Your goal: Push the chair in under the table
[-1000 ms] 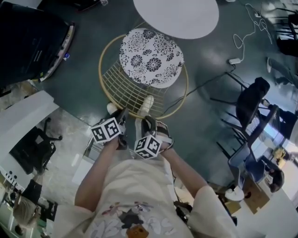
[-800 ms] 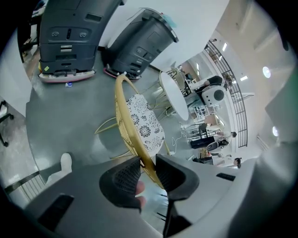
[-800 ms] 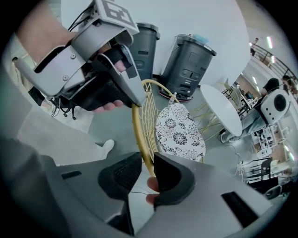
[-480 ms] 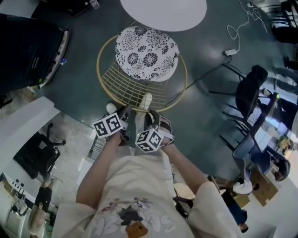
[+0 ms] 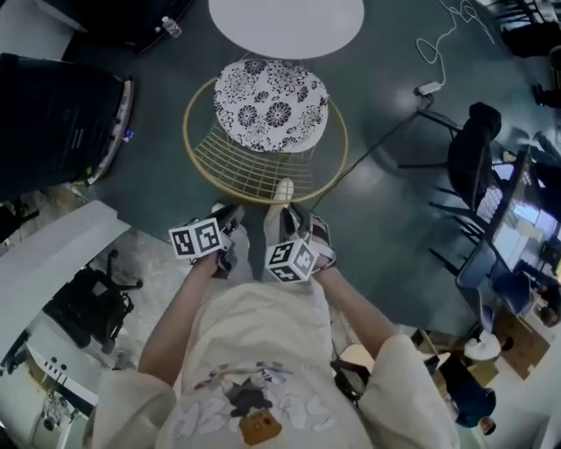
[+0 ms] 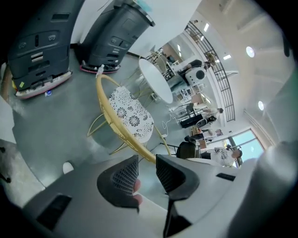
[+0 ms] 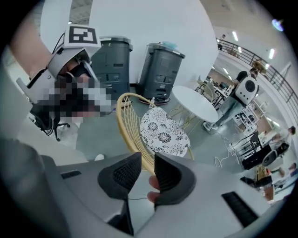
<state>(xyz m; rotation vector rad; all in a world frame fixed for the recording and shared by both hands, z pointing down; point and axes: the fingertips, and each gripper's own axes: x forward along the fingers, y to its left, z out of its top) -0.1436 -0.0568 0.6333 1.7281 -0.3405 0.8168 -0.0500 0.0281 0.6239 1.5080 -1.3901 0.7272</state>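
Both grippers hover just short of the chair's back. The left gripper [image 6: 143, 168] has its jaws partly apart with nothing between the pads. The right gripper [image 7: 141, 168] is empty too, and its jaws are opening. The gold wire chair [image 5: 254, 167], with its floral cushion [image 5: 270, 103], stands before the round white table [image 5: 286, 22], seat edge meeting the tabletop's edge. A white shoe [image 5: 282, 190] sits right behind the chair's back. A cable [image 5: 386, 133] crosses the floor on the right, and dark grey bins [image 7: 160, 69] stand left.

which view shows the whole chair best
Head view: the chair shows whole from above, gold rim and patterned cushion, beside the table. Both gripper views see it at a slant, with its near rim hidden behind the jaws.
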